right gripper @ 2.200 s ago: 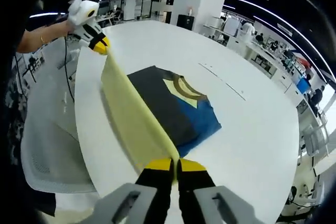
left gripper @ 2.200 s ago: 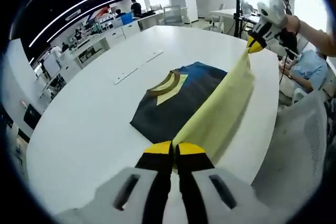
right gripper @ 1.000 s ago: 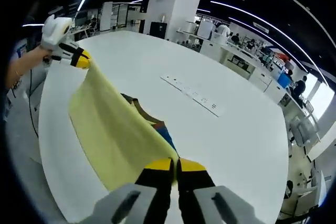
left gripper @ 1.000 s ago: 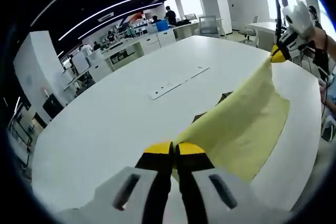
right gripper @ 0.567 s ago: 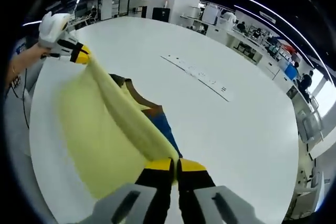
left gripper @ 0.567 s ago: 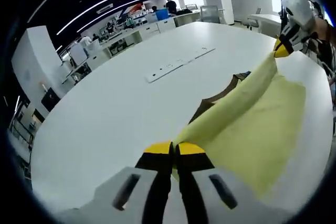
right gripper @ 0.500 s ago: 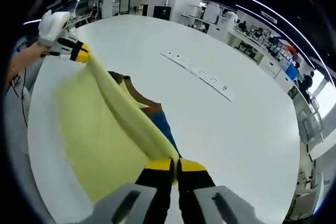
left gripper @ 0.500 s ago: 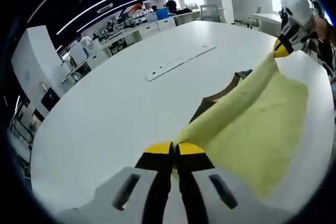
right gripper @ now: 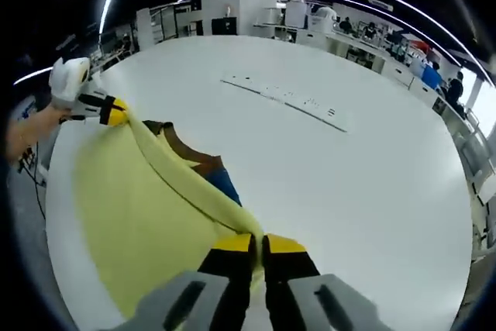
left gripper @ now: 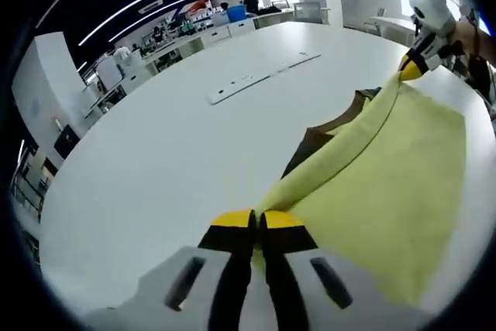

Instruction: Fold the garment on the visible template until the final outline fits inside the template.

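Beyond the garment [left gripper: 387, 184], the white surface [left gripper: 155, 153] lies bare and open across its wide far side, broken only by a flush strip of power outlets [right gripper: 283, 98] set into it well apart from the cloth. The lifted yellow fold spans between the two hand-held grippers, closing off the near edge. In the left gripper view, the right hand-held gripper [left gripper: 411, 63] and the hand [left gripper: 434, 17] holding it stand at the fold's far end.
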Motion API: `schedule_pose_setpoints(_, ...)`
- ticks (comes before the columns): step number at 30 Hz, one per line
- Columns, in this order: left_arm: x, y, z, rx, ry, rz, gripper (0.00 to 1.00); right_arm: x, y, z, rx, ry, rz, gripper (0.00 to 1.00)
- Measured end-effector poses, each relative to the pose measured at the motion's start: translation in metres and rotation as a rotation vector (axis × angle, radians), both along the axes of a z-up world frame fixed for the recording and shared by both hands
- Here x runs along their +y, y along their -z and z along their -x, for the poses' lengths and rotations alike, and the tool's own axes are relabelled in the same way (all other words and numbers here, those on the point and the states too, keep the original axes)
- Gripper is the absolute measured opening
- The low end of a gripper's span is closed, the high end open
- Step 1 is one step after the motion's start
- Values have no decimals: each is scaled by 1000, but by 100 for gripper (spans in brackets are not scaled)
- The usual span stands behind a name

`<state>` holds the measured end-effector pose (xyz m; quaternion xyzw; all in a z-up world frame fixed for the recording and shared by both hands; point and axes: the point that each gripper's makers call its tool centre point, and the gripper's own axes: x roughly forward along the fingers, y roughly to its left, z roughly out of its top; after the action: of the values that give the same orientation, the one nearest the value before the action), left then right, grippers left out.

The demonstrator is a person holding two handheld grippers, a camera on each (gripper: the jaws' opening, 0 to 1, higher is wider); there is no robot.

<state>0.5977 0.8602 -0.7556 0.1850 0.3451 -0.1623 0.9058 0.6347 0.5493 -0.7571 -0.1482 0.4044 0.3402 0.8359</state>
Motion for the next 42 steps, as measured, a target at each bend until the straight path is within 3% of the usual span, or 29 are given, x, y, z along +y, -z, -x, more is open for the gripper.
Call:
schedule_pose_setpoints(3, 1, 2, 0, -3, 6, 7, 4, -2, 4, -2, 0, 4, -3, 5)
schedule_pose_setpoints(4, 0, 3, 0, -2, 47, -14, 5, -2, 4, -1, 1, 0, 2, 6)
schedule_pose_setpoints(5, -2, 3, 0, -9, 94, -42, 8, -2, 5, 0, 2, -8, 7, 9)
schedule_pose_setpoints(8, -3, 0, 4, -19, 94, -24, 27, 0, 2, 7, -1, -40, -2, 23)
schedule_pose_setpoints(10, -2, -1, 8, -21, 121, -31, 30, 0, 2, 11, -6, -73, 13, 30)
schedule_pose_setpoints(15, 5, 0, 9, -28, 117, -28, 35, -12, 3, 4, -66, -74, 90, 29)
schedule_pose_setpoints(21, 15, -1, -12, -81, 75, -87, 33, -12, 2, -20, -117, 62, -5, 29)
schedule_pose_setpoints(24, 20, -4, -24, -111, -9, -28, 31, -14, -1, -30, -132, 139, -51, 26)
schedule_pose_setpoints(27, 29, -7, -28, -123, -70, -25, 28, -14, -9, -40, -165, 212, -115, 23)
schedule_pose_setpoints(30, 26, -11, -27, -129, -77, 26, 30, -14, -10, -39, -159, 201, -106, 24)
schedule_pose_setpoints(33, 29, -14, -23, -126, -81, 32, 33, -13, -10, -35, -146, 186, -105, 27)
schedule_pose_setpoints(35, 27, -16, -18, -112, -99, 84, 36, -12, -9, -31, -128, 184, -115, 30)
schedule_pose_setpoints(39, 25, -28, -9, -122, -106, 178, 43, -4, -15, -16, -102, 148, -138, 41)
schedule_pose_setpoints(42, 26, -35, 3, -114, -111, 210, 49, -1, -21, -5, -82, 124, -144, 51)
